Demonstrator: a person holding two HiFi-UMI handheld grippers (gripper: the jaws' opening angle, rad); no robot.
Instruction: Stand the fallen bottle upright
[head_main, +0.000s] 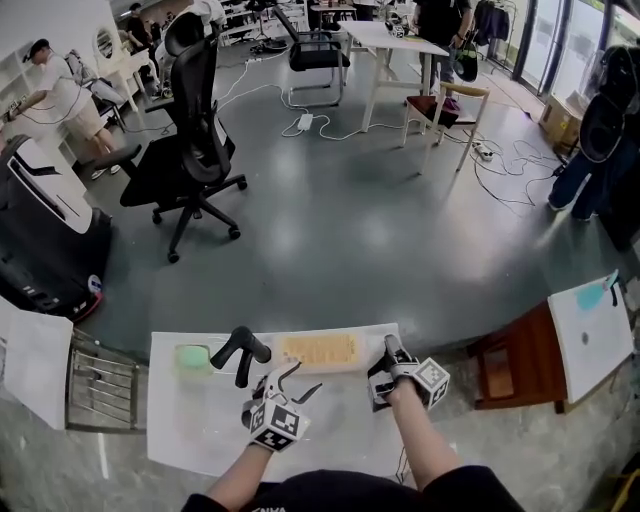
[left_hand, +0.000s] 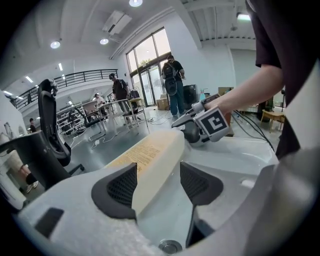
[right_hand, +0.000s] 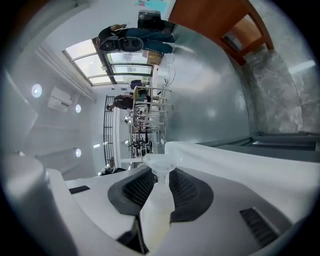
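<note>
Bottle (head_main: 320, 351) lies flat, neck clenched in right claw (right_hand: 159, 179), body inside released left claw (left_hand: 157, 174).

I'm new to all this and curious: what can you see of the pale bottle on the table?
The bottle is cream-coloured, seemingly plastic, with fine print along its upper side. It lies flat on the white table. The right claw pinches its narrow neck; the open jaws of the left claw straddle its body.

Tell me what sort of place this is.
Most likely an open-plan lab or office workspace: a black office chair, a white desk, and cables trailing across the grey floor.
</note>
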